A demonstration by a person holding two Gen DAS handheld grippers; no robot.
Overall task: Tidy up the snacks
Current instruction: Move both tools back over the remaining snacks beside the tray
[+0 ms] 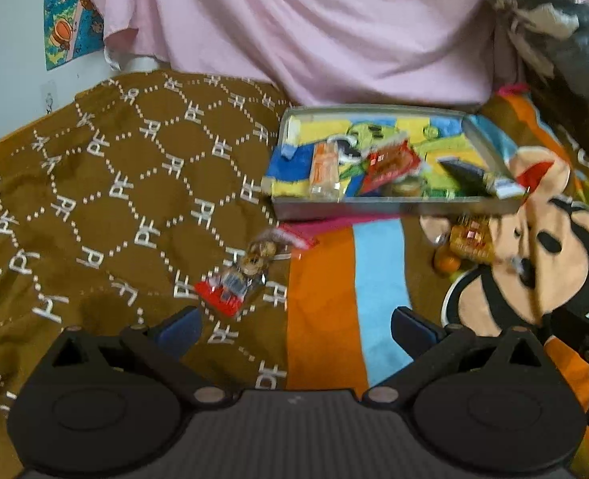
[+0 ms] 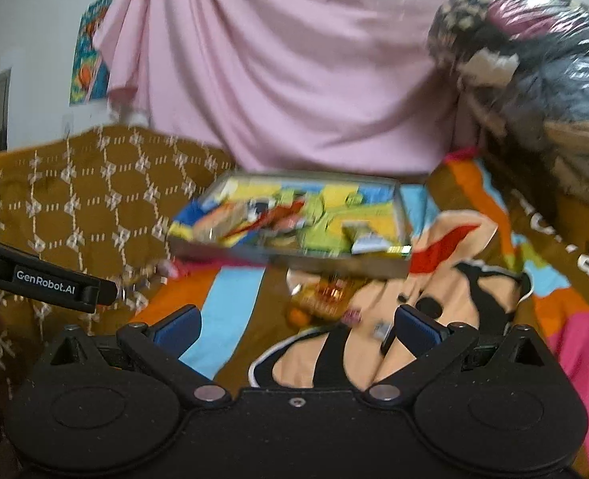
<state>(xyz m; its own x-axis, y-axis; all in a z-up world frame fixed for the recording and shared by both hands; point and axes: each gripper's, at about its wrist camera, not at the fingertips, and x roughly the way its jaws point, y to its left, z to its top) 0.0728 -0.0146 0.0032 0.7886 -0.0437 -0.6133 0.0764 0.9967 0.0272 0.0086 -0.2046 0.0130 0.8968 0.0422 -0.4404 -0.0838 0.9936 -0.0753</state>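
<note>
Over bedspread [image 1: 94, 183] | both grippers [image 1: 296, 329] [image 2: 298, 329] spread, empty | tray [image 1: 374, 205] ahead

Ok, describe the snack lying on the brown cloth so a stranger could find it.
Start at the tin tray on the bed. On the brown patterned cloth in front of its left corner lies one clear snack packet. It shows brown biscuits and a red end, and is the only loose snack on that cloth.

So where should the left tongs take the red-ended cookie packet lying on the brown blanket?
Probably across the cookie packet's narrow middle, coming straight down from above. It lies flat on the brown blanket, its long axis slanting away from the open left tongs, so the fingers should straddle the short width, not the crimped ends.
</note>
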